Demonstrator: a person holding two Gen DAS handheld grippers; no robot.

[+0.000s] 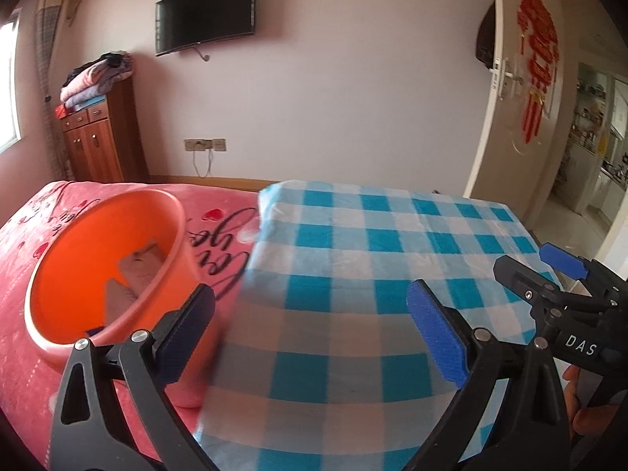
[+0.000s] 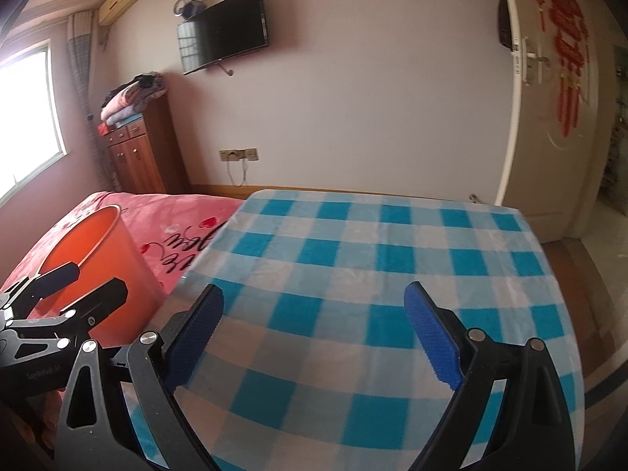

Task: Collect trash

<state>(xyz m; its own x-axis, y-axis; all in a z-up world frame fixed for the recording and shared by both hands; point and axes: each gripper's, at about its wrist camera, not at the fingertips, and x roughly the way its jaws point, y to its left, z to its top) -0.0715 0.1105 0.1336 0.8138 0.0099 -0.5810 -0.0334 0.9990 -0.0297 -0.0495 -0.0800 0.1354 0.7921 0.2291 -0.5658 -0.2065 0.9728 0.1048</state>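
An orange bucket (image 1: 110, 259) stands on the pink bed cover beside the table, with brownish crumpled paper pieces (image 1: 137, 271) inside. My left gripper (image 1: 310, 294) is open and empty, hovering over the blue checkered tablecloth (image 1: 373, 243) just right of the bucket. My right gripper (image 2: 314, 292) is also open and empty above the same cloth (image 2: 373, 243). In the right wrist view the bucket (image 2: 114, 247) sits at the left, and the left gripper (image 2: 100, 278) shows in front of it. The right gripper (image 1: 522, 257) appears at the right edge of the left wrist view.
A pink bed cover (image 1: 219, 219) with dark lettering lies behind the bucket. A wooden cabinet (image 1: 94, 145) with folded blankets stands at the back left, a wall TV (image 1: 206, 13) above. An open door (image 1: 518, 90) is at the right.
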